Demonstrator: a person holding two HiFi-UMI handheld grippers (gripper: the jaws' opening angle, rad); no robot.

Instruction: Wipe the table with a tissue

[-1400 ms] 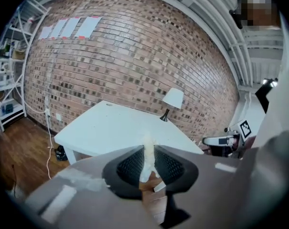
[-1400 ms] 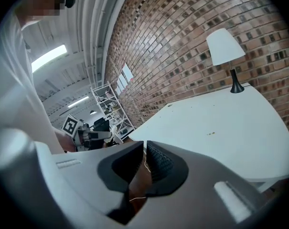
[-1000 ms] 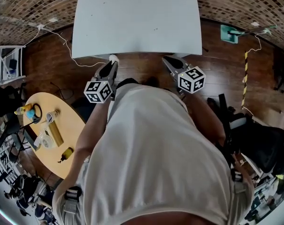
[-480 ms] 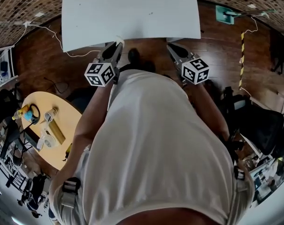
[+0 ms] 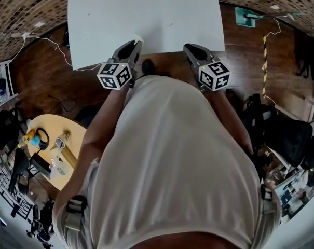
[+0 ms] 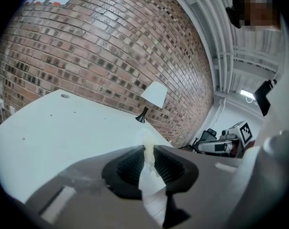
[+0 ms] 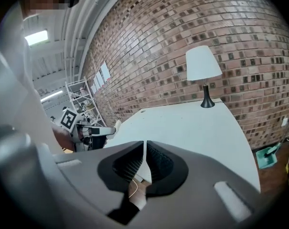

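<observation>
The left gripper (image 6: 149, 151) pinches 1 tissue (image 6: 145, 141), soft, light and probably easily torn, best held by a bunched fold; the right gripper (image 7: 144, 152) is closed, empty.

Left hand-held gripper (image 5: 137, 42) pinches tissue (image 6: 145, 160); right hand-held gripper (image 5: 189, 47) closed.

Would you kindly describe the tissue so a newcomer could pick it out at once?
Find the white rectangular table by the brick wall. At its near edge the left gripper pinches a crumpled white paper tissue between its black ribbed pads. The right gripper beside it holds nothing.
</observation>
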